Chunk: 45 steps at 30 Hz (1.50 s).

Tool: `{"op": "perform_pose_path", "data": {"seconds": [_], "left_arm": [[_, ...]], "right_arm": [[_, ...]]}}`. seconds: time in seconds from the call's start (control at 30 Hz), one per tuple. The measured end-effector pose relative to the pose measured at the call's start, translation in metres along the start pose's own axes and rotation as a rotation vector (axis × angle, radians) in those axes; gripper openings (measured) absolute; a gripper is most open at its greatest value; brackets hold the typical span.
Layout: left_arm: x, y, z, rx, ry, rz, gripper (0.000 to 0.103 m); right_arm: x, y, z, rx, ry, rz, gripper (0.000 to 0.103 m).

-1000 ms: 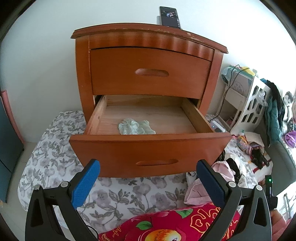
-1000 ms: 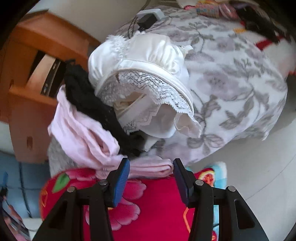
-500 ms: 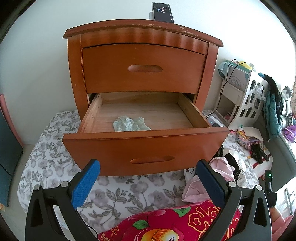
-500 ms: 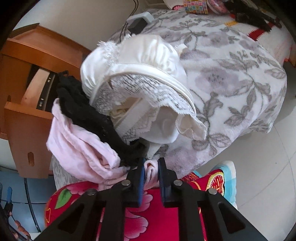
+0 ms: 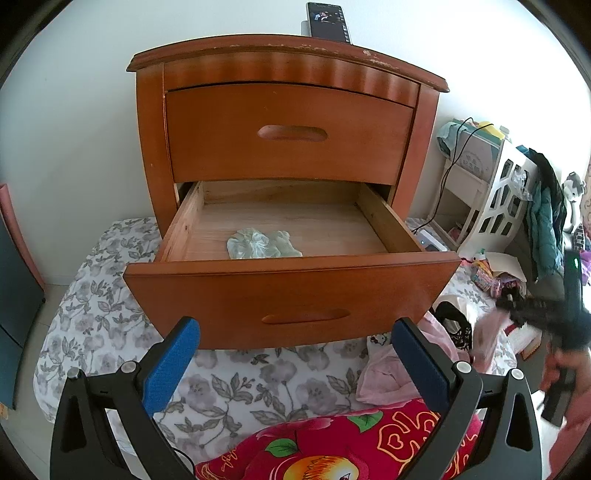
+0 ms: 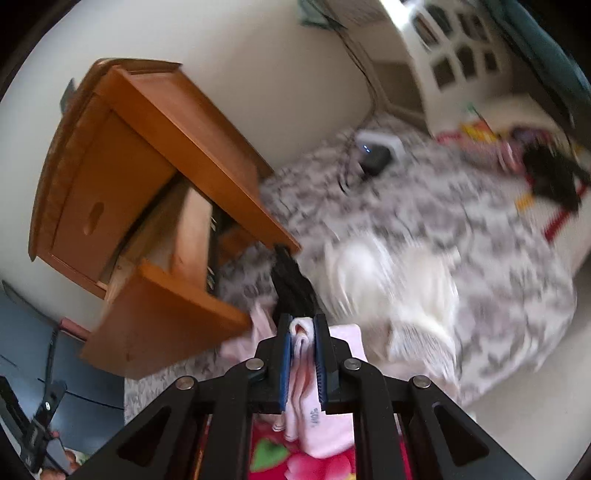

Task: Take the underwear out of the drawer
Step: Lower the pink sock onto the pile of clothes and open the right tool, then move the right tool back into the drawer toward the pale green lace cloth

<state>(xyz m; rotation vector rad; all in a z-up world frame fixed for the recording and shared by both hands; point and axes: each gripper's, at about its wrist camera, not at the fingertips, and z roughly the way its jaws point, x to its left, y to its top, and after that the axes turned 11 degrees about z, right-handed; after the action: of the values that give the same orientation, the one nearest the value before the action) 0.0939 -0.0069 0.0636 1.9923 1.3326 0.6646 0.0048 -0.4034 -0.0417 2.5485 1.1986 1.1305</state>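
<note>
Looking along the left gripper: jaws stand wide apart with nothing between them, parked in front of the nightstand. It points at the pulled-out lower drawer, probably waiting its turn. One pale green piece of underwear lies crumpled on the drawer floor, toward the front and a little left of middle, touching no wall. It looks thin, soft and wrinkled, likely to bunch under a pinch. The upper drawer is closed. A phone leans on the nightstand top. At far right, blurred, the right gripper shows beside a heap of clothes on the floral bedspread.

Right wrist view, smeared by motion: the right gripper has just been closing and is clenched on a pink garment, a fold standing between the blue pads and the rest hanging below, with a printed tag visible. The cloth looks soft and limp. Beyond it lie a black garment and white lacy ones, piled outside the drawer, so the bedspread appears to serve as the drop spot. The green piece is not visible here.
</note>
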Motion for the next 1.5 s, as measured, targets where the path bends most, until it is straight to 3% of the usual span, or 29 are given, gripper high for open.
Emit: {"op": "perform_pose_path", "data": {"seconds": [0.1, 0.23, 0.37, 0.73, 0.77, 0.83, 0.97, 1.03, 1.17, 1.33, 1.5], "left_arm": [[0.001, 0.000, -0.001, -0.003, 0.003, -0.003, 0.103], [0.005, 0.000, 0.000, -0.003, 0.008, -0.011, 0.103], [0.008, -0.001, 0.004, 0.007, 0.010, -0.016, 0.103], [0.009, -0.003, 0.008, 0.018, 0.007, -0.016, 0.103], [0.009, -0.002, 0.009, 0.018, 0.007, -0.017, 0.103], [0.010, -0.003, 0.010, 0.019, 0.008, -0.021, 0.103], [0.012, -0.003, 0.010, 0.018, 0.010, -0.028, 0.103], [0.012, -0.003, 0.010, 0.018, 0.009, -0.030, 0.103], [0.014, -0.003, 0.010, 0.017, 0.018, -0.031, 0.103], [0.020, -0.004, 0.009, 0.003, 0.039, -0.058, 0.103], [0.024, -0.006, 0.009, 0.002, 0.046, -0.076, 0.103]], "right_arm": [[0.031, 0.014, 0.010, -0.031, -0.053, -0.096, 0.012], [0.044, 0.022, 0.033, -0.005, -0.104, -0.139, 0.012], [0.050, 0.020, 0.046, 0.031, -0.118, -0.172, 0.013], [0.076, 0.035, 0.048, 0.014, -0.138, -0.227, 0.018], [0.076, 0.034, 0.048, 0.019, -0.146, -0.229, 0.020], [0.075, 0.033, 0.048, 0.023, -0.153, -0.238, 0.036], [0.078, 0.029, 0.039, 0.010, -0.188, -0.294, 0.045], [0.079, 0.026, 0.035, 0.008, -0.204, -0.320, 0.059], [0.081, 0.022, 0.025, -0.002, -0.221, -0.370, 0.069], [0.080, 0.017, 0.017, -0.002, -0.233, -0.406, 0.103], [0.082, 0.011, 0.010, -0.008, -0.237, -0.437, 0.103]]}}
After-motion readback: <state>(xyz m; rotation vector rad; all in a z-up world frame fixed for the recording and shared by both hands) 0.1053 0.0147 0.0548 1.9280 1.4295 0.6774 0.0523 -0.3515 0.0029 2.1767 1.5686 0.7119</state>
